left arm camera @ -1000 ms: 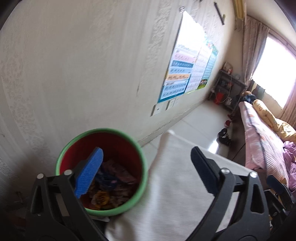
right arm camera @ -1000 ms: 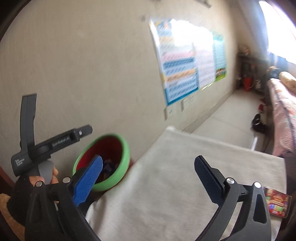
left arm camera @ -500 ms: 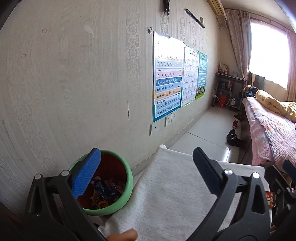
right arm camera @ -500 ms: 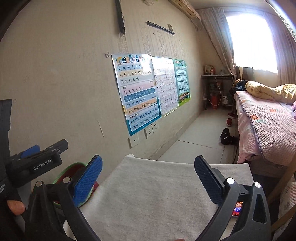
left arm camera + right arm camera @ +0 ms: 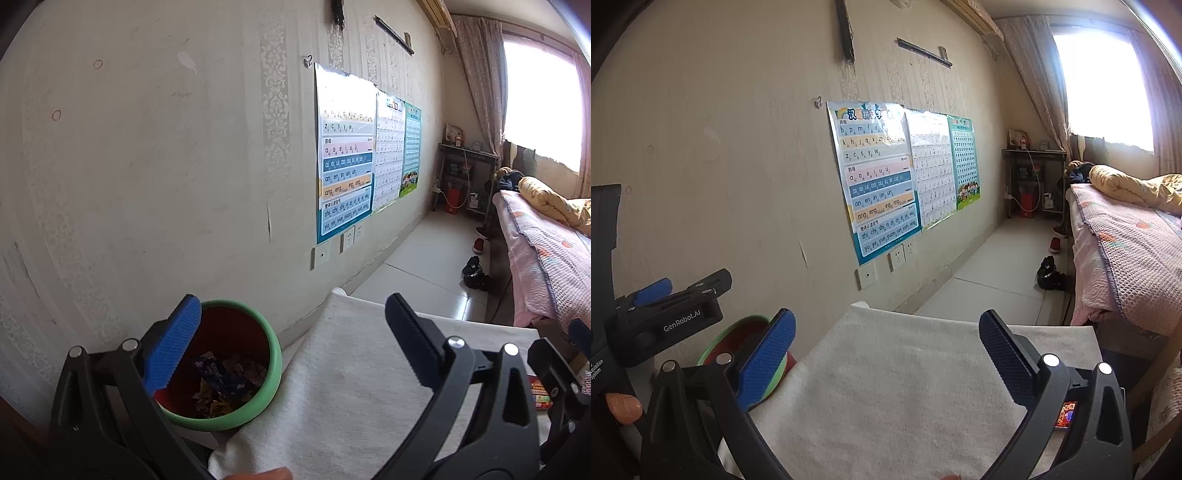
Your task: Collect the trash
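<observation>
The wrapper-filled bin (image 5: 271, 360) is seen just left of the left gripper (image 5: 295, 343); both grippers are spread, nothing held.

Bin (image 5: 275, 363) sits at table's (image 5: 351, 387) left edge, against wall (image 5: 147, 166), wrappers (image 5: 221, 380) inside it. Small box (image 5: 1065, 413) on table's right edge. Posters (image 5: 343, 166) on wall beyond table; bed (image 5: 546, 251) right, shoes (image 5: 474, 273) on floor (image 5: 424, 258) beside it, shelf (image 5: 465, 177) at far end.
</observation>
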Demonstrator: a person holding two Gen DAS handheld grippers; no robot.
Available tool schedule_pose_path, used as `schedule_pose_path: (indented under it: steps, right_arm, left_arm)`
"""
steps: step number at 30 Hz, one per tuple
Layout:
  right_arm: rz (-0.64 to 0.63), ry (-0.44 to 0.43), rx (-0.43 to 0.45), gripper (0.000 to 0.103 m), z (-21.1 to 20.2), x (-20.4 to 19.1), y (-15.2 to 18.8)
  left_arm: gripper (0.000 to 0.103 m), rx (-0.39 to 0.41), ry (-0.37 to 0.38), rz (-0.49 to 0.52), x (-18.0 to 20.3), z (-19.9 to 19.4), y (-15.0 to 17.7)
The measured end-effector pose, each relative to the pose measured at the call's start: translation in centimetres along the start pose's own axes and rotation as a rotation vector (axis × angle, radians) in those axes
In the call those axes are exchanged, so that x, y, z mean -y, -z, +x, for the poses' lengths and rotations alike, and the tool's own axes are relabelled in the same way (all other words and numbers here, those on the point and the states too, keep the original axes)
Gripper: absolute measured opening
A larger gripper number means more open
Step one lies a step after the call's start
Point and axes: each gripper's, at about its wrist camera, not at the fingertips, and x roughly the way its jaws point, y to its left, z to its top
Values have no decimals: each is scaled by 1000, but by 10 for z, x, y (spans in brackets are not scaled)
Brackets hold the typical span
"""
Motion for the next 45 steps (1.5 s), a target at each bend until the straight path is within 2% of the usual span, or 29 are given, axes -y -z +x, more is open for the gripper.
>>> schedule_pose_path:
  steps: [39, 43, 45]
  right_arm:
    - [11, 3, -55, 96, 18, -5, 8]
    - [9, 22, -87, 96, 25, -3, 15]
    - [29, 48, -135, 96, 34, 3, 25]
  left_arm:
    - [98, -25, -12, 2, -5, 7, 2]
    - [98, -30, -9, 3, -7, 8, 5]
    - [98, -34, -6, 2, -8, 8, 7]
